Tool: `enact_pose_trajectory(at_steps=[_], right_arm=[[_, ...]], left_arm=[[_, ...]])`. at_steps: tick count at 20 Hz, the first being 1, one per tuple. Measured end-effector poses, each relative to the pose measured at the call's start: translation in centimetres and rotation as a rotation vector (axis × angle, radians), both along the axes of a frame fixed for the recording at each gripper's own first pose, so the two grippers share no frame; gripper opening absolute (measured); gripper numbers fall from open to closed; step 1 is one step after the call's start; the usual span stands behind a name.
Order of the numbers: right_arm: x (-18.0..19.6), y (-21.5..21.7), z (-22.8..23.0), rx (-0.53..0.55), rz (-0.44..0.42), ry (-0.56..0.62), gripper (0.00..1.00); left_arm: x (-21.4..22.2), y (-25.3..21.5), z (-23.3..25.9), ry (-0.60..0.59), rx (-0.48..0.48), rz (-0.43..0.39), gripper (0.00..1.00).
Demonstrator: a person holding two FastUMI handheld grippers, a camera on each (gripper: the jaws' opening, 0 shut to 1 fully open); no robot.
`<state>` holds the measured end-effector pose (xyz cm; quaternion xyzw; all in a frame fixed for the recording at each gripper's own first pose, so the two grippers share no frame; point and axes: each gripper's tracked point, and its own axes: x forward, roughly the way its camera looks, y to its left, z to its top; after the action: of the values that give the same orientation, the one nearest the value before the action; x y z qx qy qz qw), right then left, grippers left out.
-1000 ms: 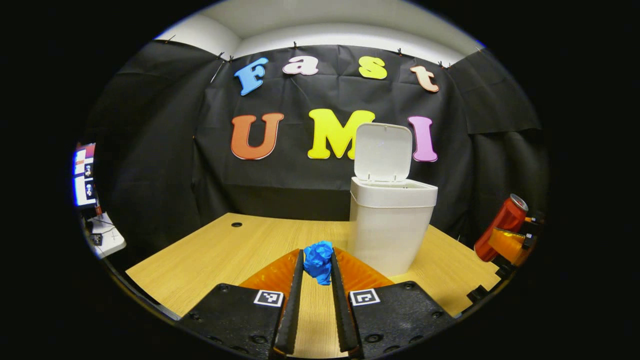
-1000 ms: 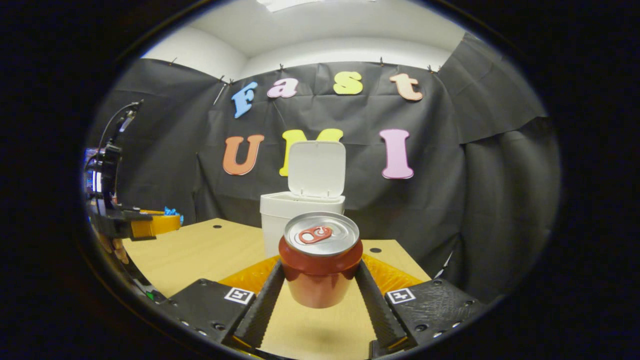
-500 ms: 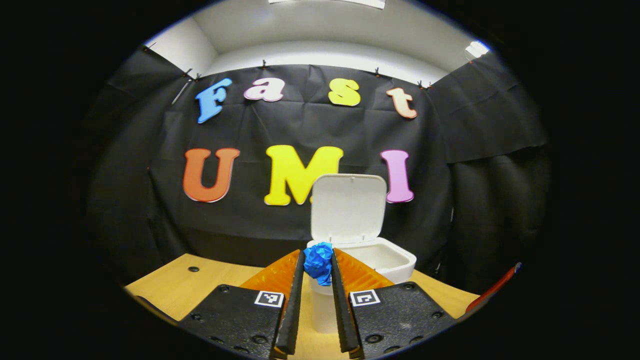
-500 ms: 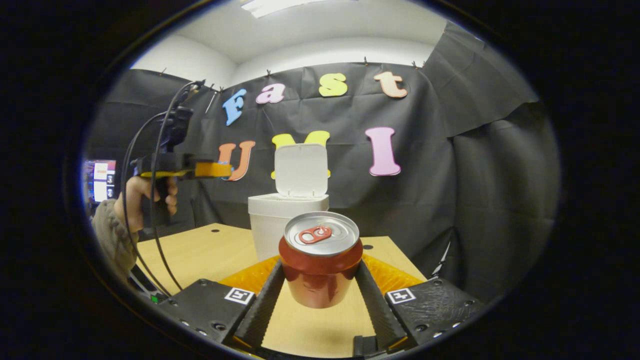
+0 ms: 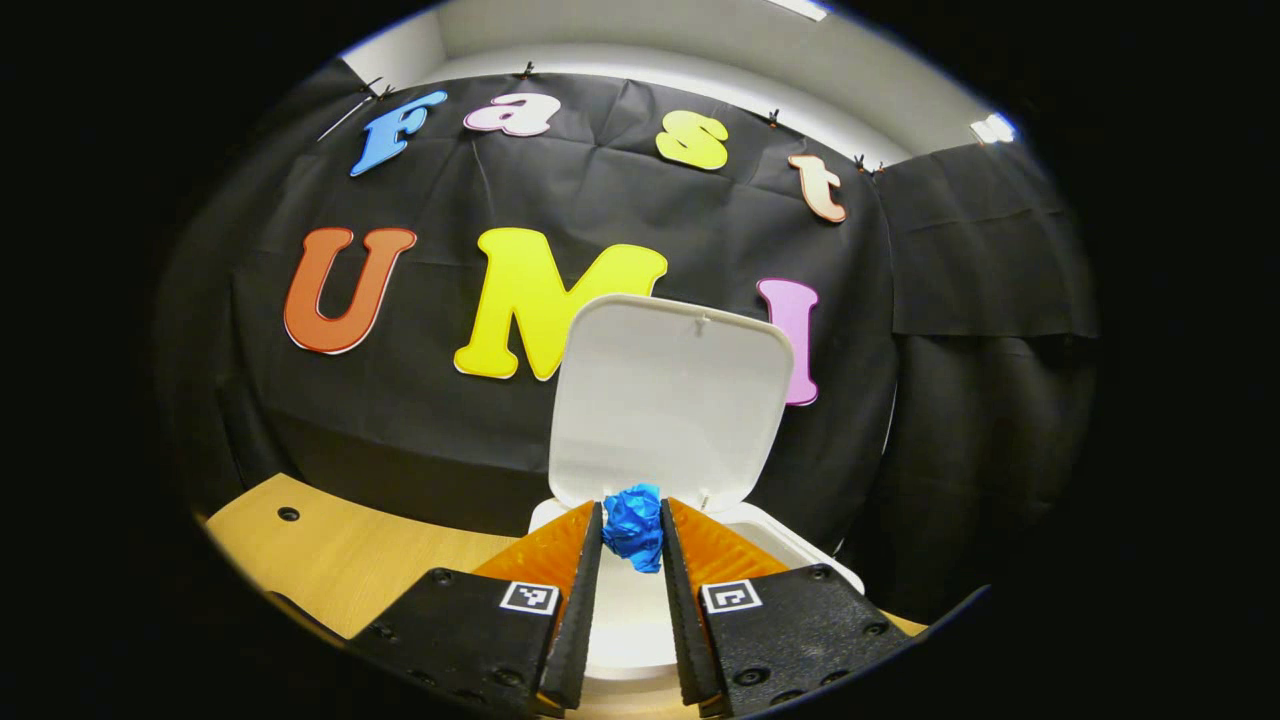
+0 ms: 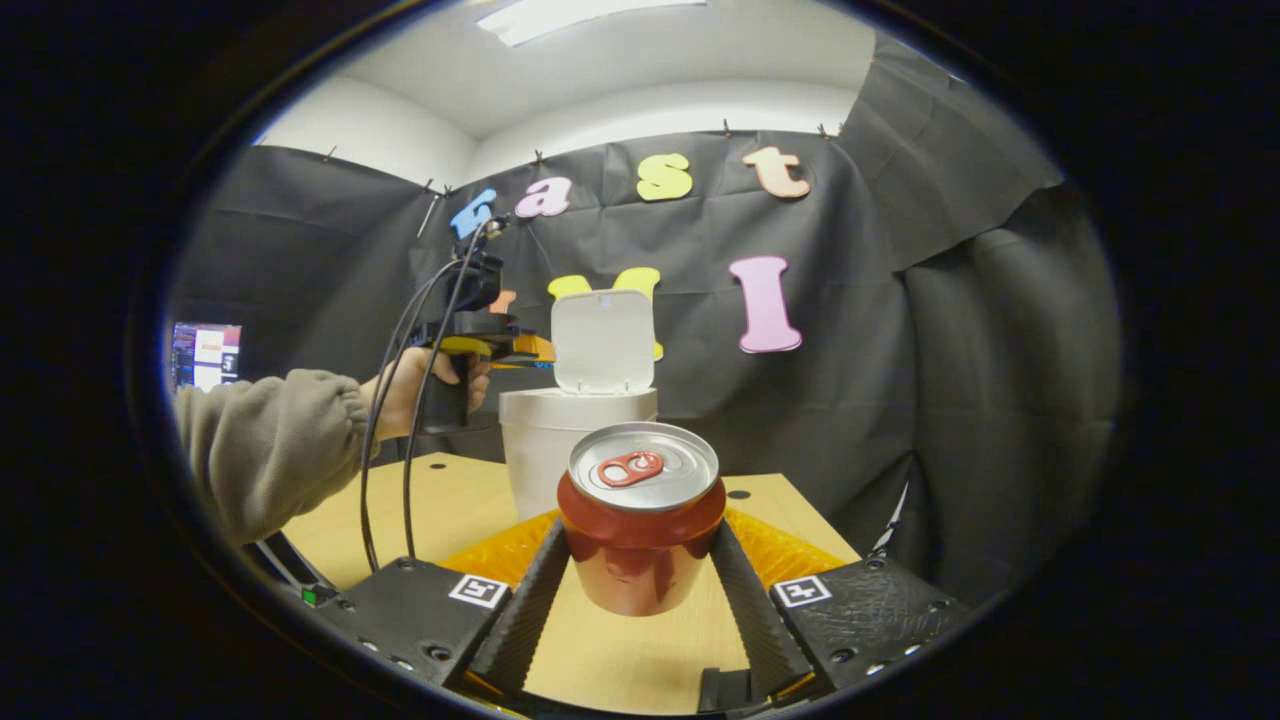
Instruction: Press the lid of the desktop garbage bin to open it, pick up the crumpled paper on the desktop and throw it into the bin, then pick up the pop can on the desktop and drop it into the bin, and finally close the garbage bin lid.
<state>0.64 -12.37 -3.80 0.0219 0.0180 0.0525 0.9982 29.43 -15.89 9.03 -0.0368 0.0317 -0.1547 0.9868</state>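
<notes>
Left gripper (image 5: 632, 600): both fingers clamp the blue crumpled paper (image 5: 634, 526), held above the open mouth of the white garbage bin (image 5: 640, 625). Its lid (image 5: 672, 398) stands upright behind the paper.

Right gripper (image 6: 640, 600): both fingers press on the red pop can (image 6: 641, 530), upright and raised off the wooden desktop (image 6: 450, 495). Beyond it, a hand (image 6: 425, 385) holds the left gripper over the bin.

Left gripper view close above the bin (image 5: 800, 548), right gripper view farther back; bin shared.
</notes>
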Motion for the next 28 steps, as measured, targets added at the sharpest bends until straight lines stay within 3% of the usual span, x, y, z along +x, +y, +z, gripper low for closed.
enact_pose_trajectory(at_steps=[2,3,4,7,8,9,10,12,16,22,28], right_arm=[[0.4,-0.6,-1.1,-0.004,0.0,0.011,0.81],[0.4,-1.1,-1.5,-0.003,-0.002,0.017,0.81],[0.4,-1.5,-1.9,-0.001,-0.004,0.025,0.81],[0.2,-2.1,-2.6,0.014,-0.014,0.038,0.81],[0.0,-2.3,-2.5,0.021,-0.018,0.033,0.81],[-0.2,-2.6,-2.3,0.031,-0.023,0.023,0.81],[-0.4,-2.8,-2.1,0.042,-0.026,0.017,0.81],[-0.6,-3.0,-2.1,0.054,-0.032,0.021,0.81],[-0.7,-3.5,-1.7,0.05,-0.056,0.022,0.81],[-0.7,-2.6,-0.2,0.039,-0.065,0.009,0.81],[-0.3,-1.7,0.8,0.001,-0.089,0.006,0.81]], left_arm=[[0.2,-1.2,-0.4,0.007,0.037,-0.007,0.39],[0.2,-1.8,-0.3,0.007,0.039,-0.013,0.46],[0.1,-2.6,-0.2,0.007,0.037,-0.03,0.39],[-0.2,-3.6,-0.5,0.018,0.05,-0.016,0.41],[-0.5,-3.7,-0.8,0.042,0.059,-0.007,0.6],[-0.8,-4.0,-1.4,0.065,0.066,-0.006,0.58],[-1.2,-4.1,-1.4,0.078,0.064,-0.002,0.81],[-2.3,-4.3,-0.8,0.074,0.047,-0.015,0.82],[-4.8,-2.4,1.5,0.003,0.068,0.004,0.97],[-10.2,2.3,2.4,-0.074,0.133,0.052,0.97],[-15.2,5.5,0.2,-0.104,0.198,0.1,0.96]])
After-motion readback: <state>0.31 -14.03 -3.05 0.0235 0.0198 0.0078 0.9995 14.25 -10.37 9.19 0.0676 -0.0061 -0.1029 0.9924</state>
